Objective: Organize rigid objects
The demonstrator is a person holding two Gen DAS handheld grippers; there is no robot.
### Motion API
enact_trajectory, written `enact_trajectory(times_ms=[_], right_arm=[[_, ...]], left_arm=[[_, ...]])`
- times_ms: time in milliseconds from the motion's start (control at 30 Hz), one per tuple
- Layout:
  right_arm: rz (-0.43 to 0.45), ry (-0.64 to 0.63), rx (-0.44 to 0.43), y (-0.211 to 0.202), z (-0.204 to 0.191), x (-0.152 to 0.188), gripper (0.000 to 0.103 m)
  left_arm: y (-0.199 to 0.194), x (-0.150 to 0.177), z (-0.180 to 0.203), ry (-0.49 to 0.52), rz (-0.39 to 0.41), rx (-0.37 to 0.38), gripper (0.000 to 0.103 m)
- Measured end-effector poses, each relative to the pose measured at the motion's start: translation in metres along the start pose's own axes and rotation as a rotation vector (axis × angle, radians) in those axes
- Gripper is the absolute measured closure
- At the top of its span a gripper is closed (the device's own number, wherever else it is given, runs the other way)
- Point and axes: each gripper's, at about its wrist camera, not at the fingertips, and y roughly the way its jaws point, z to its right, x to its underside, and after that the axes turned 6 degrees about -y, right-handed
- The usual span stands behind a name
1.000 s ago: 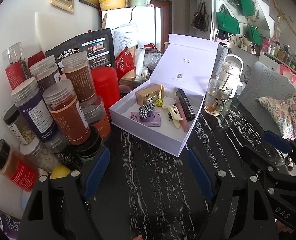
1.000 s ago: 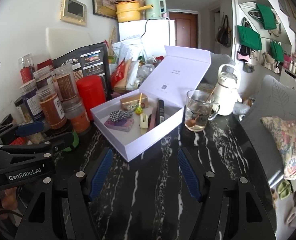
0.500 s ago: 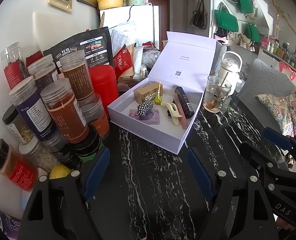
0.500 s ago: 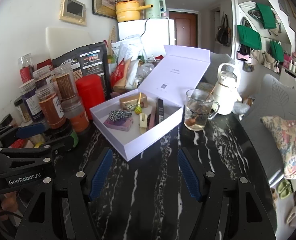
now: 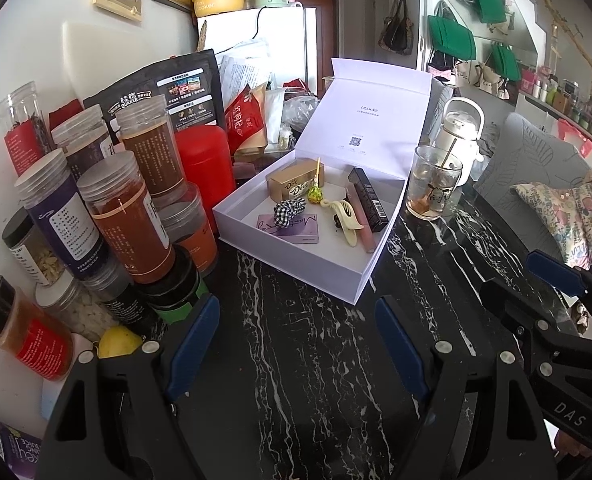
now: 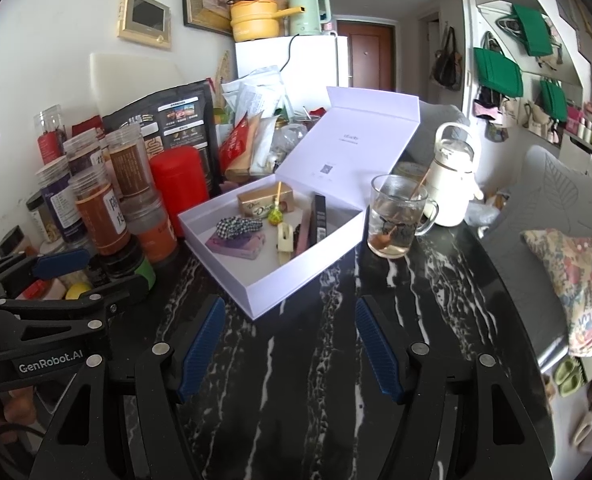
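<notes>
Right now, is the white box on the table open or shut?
Open. The white box has its lid standing up at the back, and the hair clip and chocolate box inside are in plain view.

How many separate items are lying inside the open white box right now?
7: gold chocolate box at back, lollipop, checkered scrunchie on purple card, cream hair claw, pink tube, black tube. Smaller things may be hidden.

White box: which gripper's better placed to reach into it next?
Probably right. The white box lies straight ahead of the open right gripper; from the open left gripper it sits slightly off-axis, jars crowding that side.
</notes>
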Motion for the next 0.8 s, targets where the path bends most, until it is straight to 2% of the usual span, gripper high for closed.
enact_trajectory(times_ms=[800], right_arm=[[-0.003, 0.001, 0.004, 0.0006, 0.0007, 0.0011, 0.035]], left_arm=[[-0.0008, 0.0017, 0.0001, 0.0, -0.008, 0.001, 0.023]])
